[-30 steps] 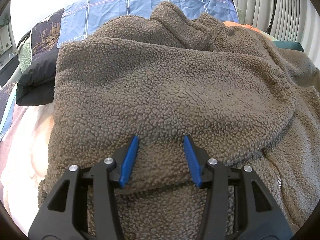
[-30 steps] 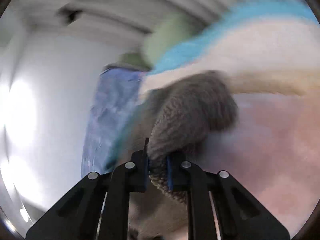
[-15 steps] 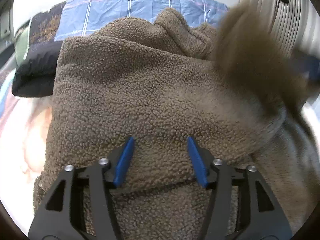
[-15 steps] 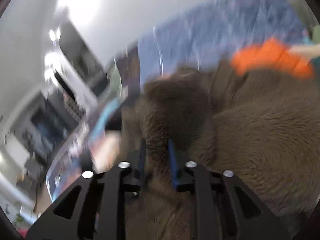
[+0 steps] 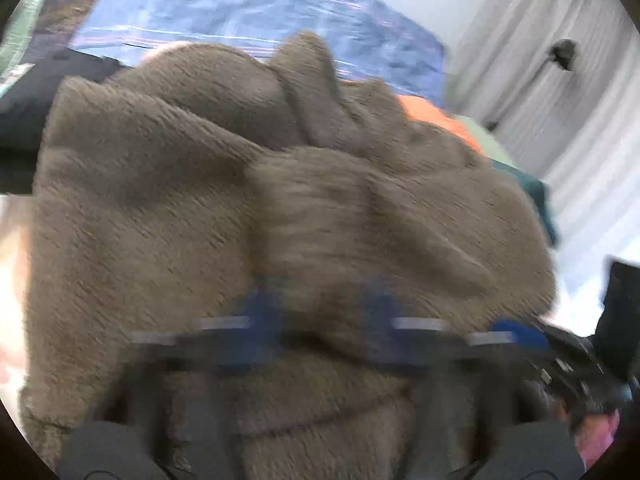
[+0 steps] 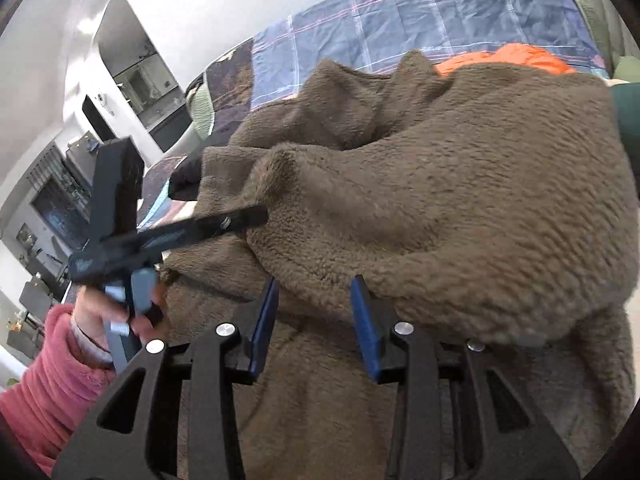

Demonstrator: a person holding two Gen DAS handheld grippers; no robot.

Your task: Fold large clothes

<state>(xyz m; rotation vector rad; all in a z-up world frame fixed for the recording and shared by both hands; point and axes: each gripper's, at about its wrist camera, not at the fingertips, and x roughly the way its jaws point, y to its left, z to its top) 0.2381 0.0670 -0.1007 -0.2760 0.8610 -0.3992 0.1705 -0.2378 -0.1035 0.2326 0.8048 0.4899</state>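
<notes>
A large brown fleece garment (image 5: 160,220) (image 6: 460,200) lies bunched on the bed and fills both views. My left gripper (image 5: 320,292) is badly blurred; its jaws are closing on a raised fold of the fleece that fills the gap between them. In the right wrist view one black finger of the left gripper (image 6: 244,216) reaches into the end of a folded-over roll of fleece, tip hidden. My right gripper (image 6: 315,282) rests at the near edge of that roll, jaws opening, blue pads apart, fleece under them but not pinched.
Blue plaid bedding (image 6: 400,20) lies behind the garment, with an orange garment (image 6: 520,58) at its far right. A black item (image 5: 40,92) sits at left and pale curtains (image 5: 580,100) at right. A hand in a pink sleeve (image 6: 60,360) holds the left gripper.
The right gripper swung a held part of the fleece across onto the garment, and its jaws have parted. The left jaws, wide apart before, have come in on a fold.
</notes>
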